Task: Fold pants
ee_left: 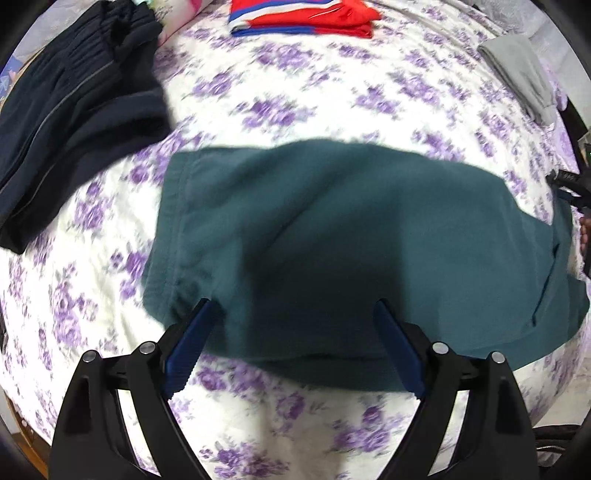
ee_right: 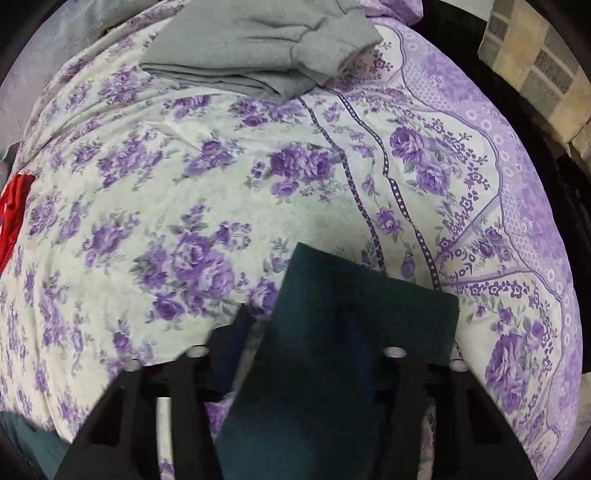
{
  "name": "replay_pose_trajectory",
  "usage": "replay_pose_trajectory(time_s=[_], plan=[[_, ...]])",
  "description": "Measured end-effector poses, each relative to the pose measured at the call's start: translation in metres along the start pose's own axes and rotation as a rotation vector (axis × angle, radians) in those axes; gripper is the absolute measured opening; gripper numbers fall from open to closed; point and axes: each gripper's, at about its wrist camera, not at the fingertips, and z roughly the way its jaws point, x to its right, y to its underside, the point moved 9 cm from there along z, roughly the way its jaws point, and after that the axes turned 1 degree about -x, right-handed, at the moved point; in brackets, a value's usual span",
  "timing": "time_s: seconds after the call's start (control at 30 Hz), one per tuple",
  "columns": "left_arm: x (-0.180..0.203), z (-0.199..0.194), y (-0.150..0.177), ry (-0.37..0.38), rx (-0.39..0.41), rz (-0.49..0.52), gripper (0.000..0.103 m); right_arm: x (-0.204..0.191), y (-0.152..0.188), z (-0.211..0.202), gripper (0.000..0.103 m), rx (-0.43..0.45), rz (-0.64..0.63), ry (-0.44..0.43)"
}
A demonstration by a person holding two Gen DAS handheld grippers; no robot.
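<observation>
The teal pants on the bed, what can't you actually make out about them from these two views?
- Left wrist view: the teal pants are motion-blurred, so the fold layers are unclear; their right end runs to the frame edge.
- Right wrist view: the pants cover the right hand-held gripper, hiding its right finger, so pad contact cannot be seen.
- Neither view shows the whole garment or both leg ends.
- Left hand-held gripper stands open above the pants; contact is unclear.

Left claw (ee_left: 293, 314) spread wide over teal pants (ee_left: 351, 243).

Purple-flowered bedspread (ee_left: 332, 92) under folded grey garment (ee_right: 258, 55), red striped garment (ee_left: 299, 16), dark navy clothes (ee_left: 74, 103).
</observation>
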Motion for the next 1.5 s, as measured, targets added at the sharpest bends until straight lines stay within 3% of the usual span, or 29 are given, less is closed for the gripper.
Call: replay_pose_trajectory(time_s=[0.07,0.1,0.17,0.37,0.53,0.7,0.87,0.93,0.97,1.0,1.03,1.17,1.37,1.5], plan=[[0.001,0.005,-0.004,-0.019,-0.009,0.016,0.085,0.008,0.001,-0.003,0.007,0.003,0.042,-0.035],[0.0,0.011,-0.004,-0.036,-0.031,0.025,0.085,0.014,0.002,-0.008,0.005,0.012,0.075,-0.06],[-0.003,0.022,-0.002,-0.063,-0.071,0.028,0.085,0.027,0.006,-0.024,0.005,0.043,0.134,-0.1],[0.002,0.024,0.0,-0.052,-0.065,0.057,0.086,0.067,0.027,-0.108,0.005,0.206,0.258,-0.262],[0.007,0.027,0.0,-0.033,-0.063,0.099,0.086,0.131,0.076,-0.176,0.005,0.326,0.406,-0.32],[0.0,0.028,0.005,-0.025,-0.055,0.155,0.086,0.189,0.149,-0.17,0.006,0.28,0.524,-0.289],[-0.001,0.027,0.006,-0.034,-0.063,0.209,0.087,0.215,0.209,-0.122,0.006,0.191,0.612,-0.255],[-0.002,0.027,0.007,-0.039,-0.065,0.223,0.087,0.218,0.225,-0.105,0.012,0.154,0.645,-0.269],[-0.002,0.026,0.007,-0.04,-0.065,0.226,0.087,0.222,0.231,-0.104,0.022,0.153,0.669,-0.248],[-0.002,0.025,0.007,-0.039,-0.064,0.229,0.087,0.225,0.236,-0.105,0.04,0.164,0.688,-0.237],[-0.002,0.024,0.008,-0.038,-0.063,0.231,0.087,0.227,0.24,-0.11,0.046,0.183,0.705,-0.234],[-0.004,0.021,0.012,-0.031,-0.061,0.233,0.087,0.231,0.238,-0.126,0.049,0.216,0.685,-0.207],[-0.006,0.019,0.018,-0.036,-0.06,0.23,0.087,0.22,0.19,-0.133,0.049,0.254,0.551,-0.166],[-0.005,0.015,0.024,-0.05,-0.064,0.233,0.087,0.205,0.165,-0.107,0.049,0.161,0.407,-0.149]])
